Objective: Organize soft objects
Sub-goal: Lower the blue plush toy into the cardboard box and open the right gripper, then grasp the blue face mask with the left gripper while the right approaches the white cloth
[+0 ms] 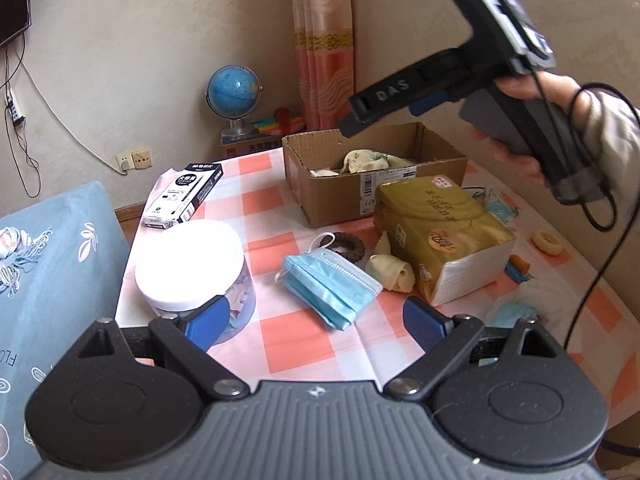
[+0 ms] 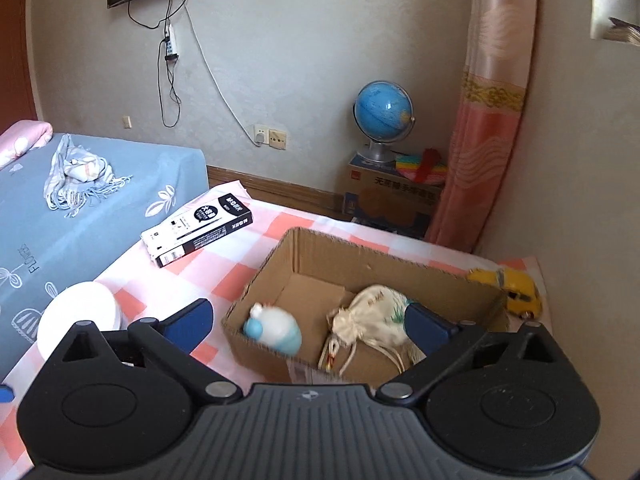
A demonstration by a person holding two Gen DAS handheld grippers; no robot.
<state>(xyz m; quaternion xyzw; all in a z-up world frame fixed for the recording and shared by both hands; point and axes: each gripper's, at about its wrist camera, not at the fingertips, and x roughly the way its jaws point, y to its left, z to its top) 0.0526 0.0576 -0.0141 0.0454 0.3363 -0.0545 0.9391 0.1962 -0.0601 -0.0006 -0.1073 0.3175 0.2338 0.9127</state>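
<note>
Pouch (image 2: 372, 316) and blurred plush (image 2: 276, 330) boxed (image 2: 320, 248); mask (image 1: 332, 284), cloth (image 1: 394, 274) remain mid-table; both grippers (image 1: 316, 320) (image 2: 308, 320) agape, empty.

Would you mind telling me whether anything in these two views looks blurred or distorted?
Right wrist view: the blue-and-white soft toy in the cardboard box is motion-smeared, while the drawstring pouch beside it is sharp. Left wrist view: mostly sharp; fisheye bends the curtain and table edge. Both views show soft daylight, no harsh glare.

"DAS" stands on the right tool (image 1: 352, 120); "FLOWERS" runs along the blue bedsheet (image 2: 32, 258).
</note>
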